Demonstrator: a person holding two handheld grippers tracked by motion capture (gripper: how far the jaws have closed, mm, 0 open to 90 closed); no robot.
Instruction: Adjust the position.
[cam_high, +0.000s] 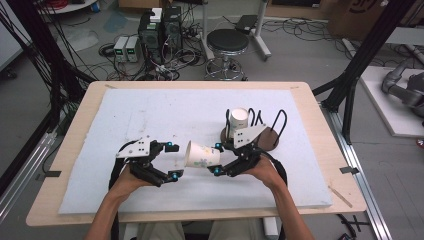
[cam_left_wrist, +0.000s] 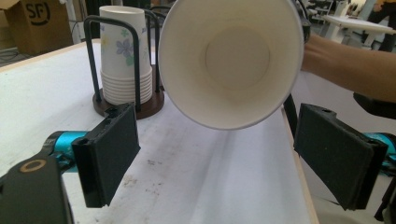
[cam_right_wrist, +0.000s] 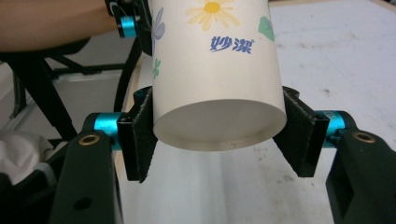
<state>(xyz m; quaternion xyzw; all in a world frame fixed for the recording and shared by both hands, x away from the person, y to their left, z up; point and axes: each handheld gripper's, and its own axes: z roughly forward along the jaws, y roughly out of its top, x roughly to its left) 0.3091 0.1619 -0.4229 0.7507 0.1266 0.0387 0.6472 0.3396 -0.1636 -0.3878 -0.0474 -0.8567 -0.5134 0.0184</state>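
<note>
White-padded worktop (cam_high: 150, 120). Right gripper (cam_high: 218, 159) clamps paper cup (cam_high: 202, 155) at its base, long axis level, mouth facing left gripper (cam_high: 173, 160), whose jaws stand wide, just beside rim. Cup stack (cam_high: 239, 120) in holder (cam_high: 267, 136) behind.

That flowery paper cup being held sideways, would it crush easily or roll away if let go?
The paper cup looks thin-walled and empty, so probably light and easy to dent; the right gripper clamps it near the stiffer base. Lying on its side, its tapered round shape would likely roll in a curve. The open rim facing the left gripper seems the weakest part.
</note>
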